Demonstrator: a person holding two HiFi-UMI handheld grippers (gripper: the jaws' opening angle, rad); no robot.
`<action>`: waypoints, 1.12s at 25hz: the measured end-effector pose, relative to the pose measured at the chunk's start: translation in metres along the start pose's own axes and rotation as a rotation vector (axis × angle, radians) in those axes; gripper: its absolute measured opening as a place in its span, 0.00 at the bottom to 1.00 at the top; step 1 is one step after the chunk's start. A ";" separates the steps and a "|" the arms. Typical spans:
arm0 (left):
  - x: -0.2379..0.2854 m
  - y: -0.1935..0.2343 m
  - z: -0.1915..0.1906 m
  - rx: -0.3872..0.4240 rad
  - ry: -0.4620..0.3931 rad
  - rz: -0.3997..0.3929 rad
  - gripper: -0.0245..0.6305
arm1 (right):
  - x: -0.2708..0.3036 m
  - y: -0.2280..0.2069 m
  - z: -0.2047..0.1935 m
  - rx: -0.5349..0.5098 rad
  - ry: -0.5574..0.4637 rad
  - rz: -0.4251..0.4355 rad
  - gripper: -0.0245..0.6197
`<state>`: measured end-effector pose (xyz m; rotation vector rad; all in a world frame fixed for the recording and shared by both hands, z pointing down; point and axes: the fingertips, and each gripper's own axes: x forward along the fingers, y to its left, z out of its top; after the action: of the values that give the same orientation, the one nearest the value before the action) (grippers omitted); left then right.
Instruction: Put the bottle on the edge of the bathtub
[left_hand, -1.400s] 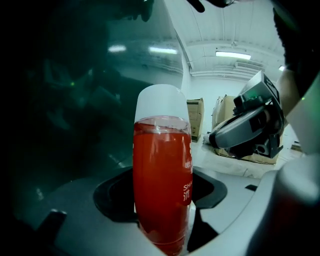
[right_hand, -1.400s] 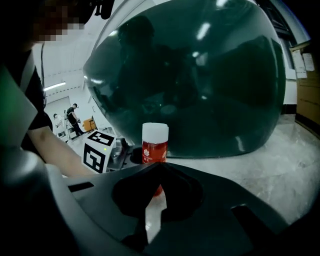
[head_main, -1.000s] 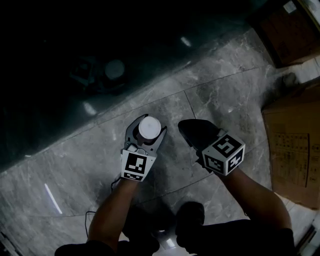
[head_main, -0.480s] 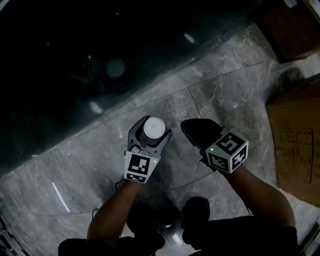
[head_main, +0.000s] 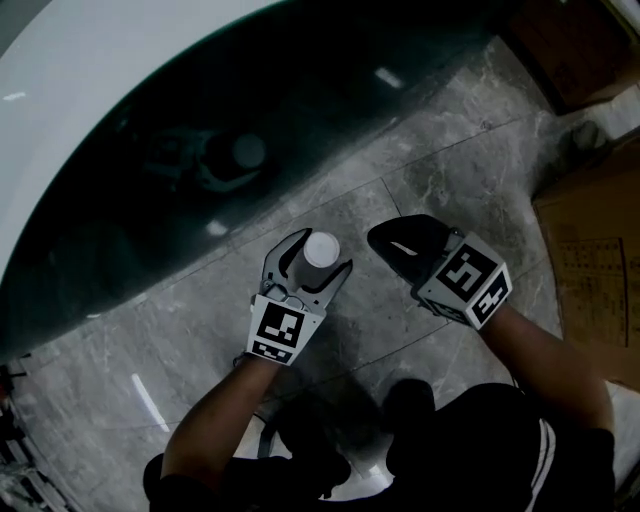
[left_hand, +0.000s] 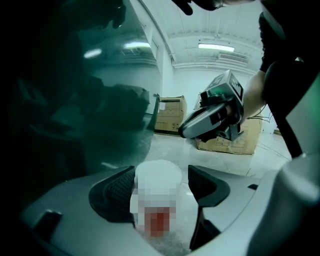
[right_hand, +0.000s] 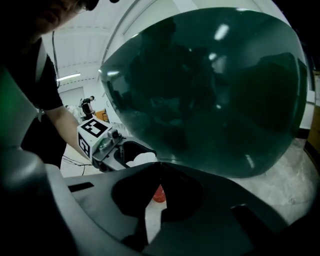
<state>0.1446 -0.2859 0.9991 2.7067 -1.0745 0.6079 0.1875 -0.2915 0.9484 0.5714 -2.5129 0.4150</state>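
L forearm (head_main: 215, 420): bare, coming up from the bottom of the head view, w/ R forearm (head_main: 545, 350) out to its right.
L gripper (head_main: 320, 252): marker cube (head_main: 277, 330) face-up, nose angled down toward the floor. Jaws spread wide, and they've just been opening. The bottle sits btw them.
L pads (left_hand: 117, 192): in the left gripper view, the pad on the left looks right against the bottle's side. The one on the right stands off it, w/ a sliver of floor showing in the gap. So no pinch here.
Bottle (left_hand: 156, 192): upright, white cap on top, red patch low on the body. It's inside the L claw, just beside the foot of the tub. Looks to be down on the floor, tho base contact isn't clear in any view.
R gripper (head_main: 380, 238): just beside the L one, apart from it and from the bottle. Jaws pressed together at the tips, nothing btw them. It hangs over the floor.
Floor (head_main: 180, 310): grey veined marble tiles, thin joints, glossy.
Bathtub (head_main: 130, 200): dark glossy curved outer wall just beyond the bottle, white top edge further back at upper left of the head view.
Boxes (head_main: 590, 270): cardboard cartons on the floor at far right, well apart from both grippers.
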 end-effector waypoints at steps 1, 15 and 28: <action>-0.003 0.000 0.006 0.004 0.005 -0.001 0.56 | -0.007 0.004 0.007 -0.014 0.001 0.012 0.08; -0.082 -0.009 0.148 0.096 -0.024 -0.007 0.28 | -0.120 0.001 0.150 -0.001 -0.241 -0.128 0.08; -0.197 -0.005 0.230 0.185 -0.166 0.062 0.06 | -0.138 0.100 0.220 -0.263 -0.311 -0.044 0.08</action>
<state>0.0895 -0.2284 0.7070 2.9371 -1.2013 0.5242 0.1542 -0.2495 0.6750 0.6240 -2.7825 -0.0278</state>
